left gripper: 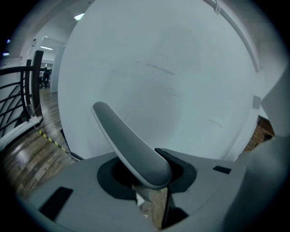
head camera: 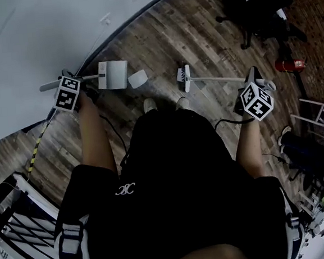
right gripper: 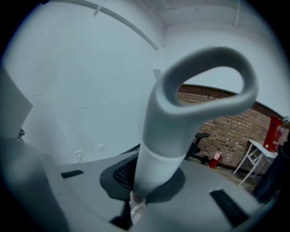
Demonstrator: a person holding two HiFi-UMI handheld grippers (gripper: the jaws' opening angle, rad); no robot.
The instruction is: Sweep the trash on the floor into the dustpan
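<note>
Left gripper [left gripper: 153, 206]: jaws part open, dustpan [head camera: 114, 74] handle sits between them high up, doesn't look clamped. Right gripper [right gripper: 131, 210]: closed on the brush [head camera: 184, 78] handle just below its loop end. Trash is one white paper scrap [head camera: 137, 78], just beside the dustpan mouth, with the brush head near on its other side. Paper looks very light, so I'd expect it to skid or flutter; short slow strokes. Dustpan and brush look like light, stiff plastic. The smooth handles may twist in the jaws, so grip square on the shaft. Floor [head camera: 160, 41] is wood plank; seams could snag the scrap. Curved white wall [head camera: 30, 36] is close behind the dustpan; chair [head camera: 258, 10] and extinguisher [head camera: 287, 64] stand well apart.
</note>
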